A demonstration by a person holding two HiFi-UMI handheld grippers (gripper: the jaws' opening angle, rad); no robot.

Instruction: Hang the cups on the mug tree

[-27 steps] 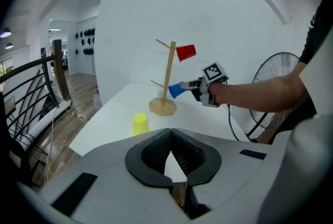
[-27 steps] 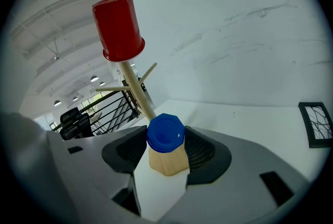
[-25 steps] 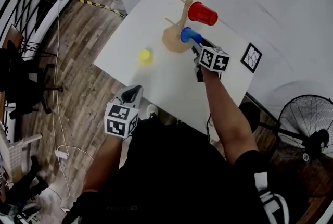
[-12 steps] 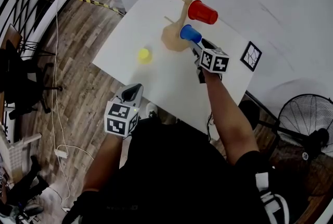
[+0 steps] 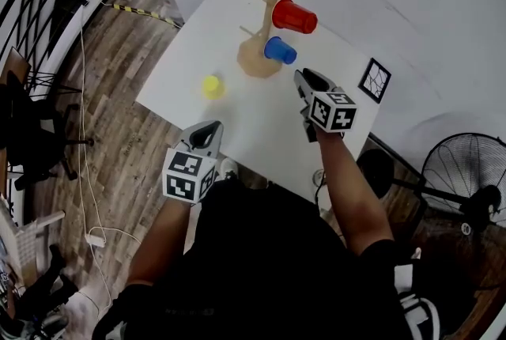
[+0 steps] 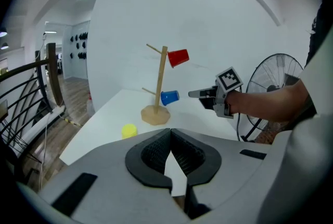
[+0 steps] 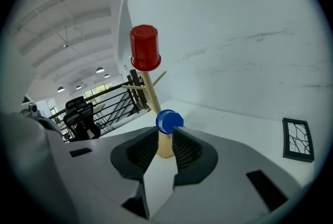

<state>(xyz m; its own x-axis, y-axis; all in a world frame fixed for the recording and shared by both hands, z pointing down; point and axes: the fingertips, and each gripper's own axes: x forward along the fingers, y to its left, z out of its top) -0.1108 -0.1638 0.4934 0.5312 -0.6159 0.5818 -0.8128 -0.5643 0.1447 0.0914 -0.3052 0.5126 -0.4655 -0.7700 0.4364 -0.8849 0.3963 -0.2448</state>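
A wooden mug tree (image 5: 261, 54) stands on the white table (image 5: 190, 54). A red cup (image 5: 294, 16) hangs on an upper peg and a blue cup (image 5: 280, 51) on a lower peg. A small yellow cup (image 5: 211, 85) sits on the table to the tree's left. My right gripper (image 5: 304, 77) is just short of the blue cup (image 7: 168, 121), apart from it; its jaws have just been closing with nothing between them and still show a gap. My left gripper (image 5: 207, 130) hovers at the table's near edge, shut and empty. In the left gripper view the tree (image 6: 161, 82) and yellow cup (image 6: 129, 131) lie ahead.
A black-and-white marker card (image 5: 374, 81) lies at the table's right end. A floor fan (image 5: 466, 176) stands right of the table. A white wall runs behind the table, with a black railing (image 5: 32, 6) and wooden floor to the left.
My right gripper has drawn back from the blue cup, which stays hanging on its peg. The left gripper has edged toward the table.
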